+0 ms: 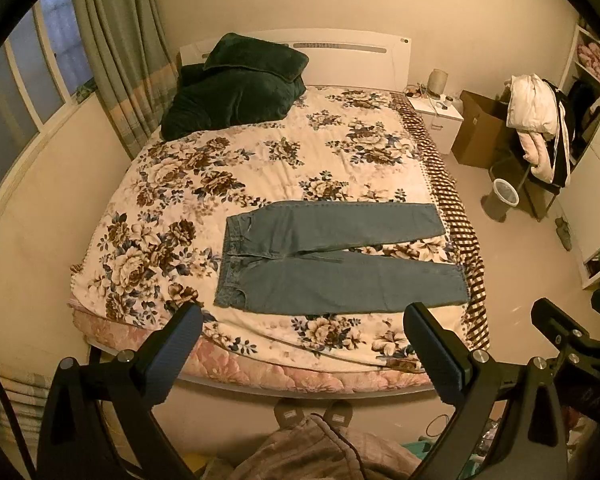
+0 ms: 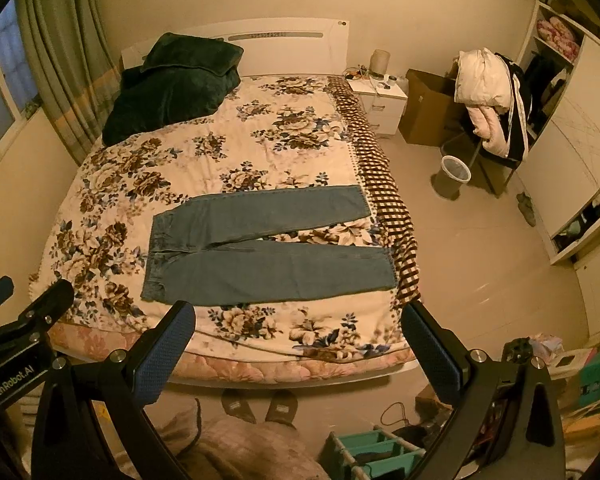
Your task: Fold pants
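The left gripper and right gripper are being held spread wide, empty, above the bed's near edge. Beyond, the jeans are lying flat, legs apart; folding is judged unstarted, and one leg is needing grasping.
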Available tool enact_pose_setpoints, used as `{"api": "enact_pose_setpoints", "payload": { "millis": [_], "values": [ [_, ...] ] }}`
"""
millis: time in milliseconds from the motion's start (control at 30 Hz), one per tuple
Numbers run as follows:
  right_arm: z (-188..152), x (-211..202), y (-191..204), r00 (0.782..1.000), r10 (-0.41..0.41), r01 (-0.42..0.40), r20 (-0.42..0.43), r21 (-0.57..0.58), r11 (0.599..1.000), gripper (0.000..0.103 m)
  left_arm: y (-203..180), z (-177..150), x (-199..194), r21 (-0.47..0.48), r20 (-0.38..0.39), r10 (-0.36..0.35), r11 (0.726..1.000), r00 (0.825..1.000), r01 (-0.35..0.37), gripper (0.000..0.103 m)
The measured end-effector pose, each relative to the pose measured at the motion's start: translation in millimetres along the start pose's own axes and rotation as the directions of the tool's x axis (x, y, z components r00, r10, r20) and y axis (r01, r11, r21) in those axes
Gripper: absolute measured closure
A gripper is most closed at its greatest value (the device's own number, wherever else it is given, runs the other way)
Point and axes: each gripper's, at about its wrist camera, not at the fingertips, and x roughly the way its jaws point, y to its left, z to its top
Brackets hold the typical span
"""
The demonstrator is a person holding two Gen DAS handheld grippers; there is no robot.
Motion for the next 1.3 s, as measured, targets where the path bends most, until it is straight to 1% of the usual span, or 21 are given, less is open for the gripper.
{"api": "enact_pose_setpoints", "payload": {
  "millis": [500,1000,1133,1300],
  "values": [
    [-1,-7,-3,1.000,0.010,-0.010,0.008,0.013,1.000,0.000,4,2,-2,-0.002,0.011,-0.005,1.000,1.000,0.005,0.000],
    [-2,-9,-6,1.000,0.013,-0.013,0.014,0.016,1.000,0.000,-3,9,-5,-0.005,0.017,-0.006,1.000,1.000,0.006,0.000],
    [-4,-10,-3,1.000,0.014,-0.014,0.015,0.017,1.000,0.000,0,6,-5,-0.007,0.021,-0.006,1.000,1.000,0.006,0.000],
    [-5,-10,-3,1.000,0.017,-0.018,0.013,0.019,1.000,0.000,-2,13,-7,-0.013,0.023,-0.006,1.000,1.000,0.006,0.000]
  ]
}}
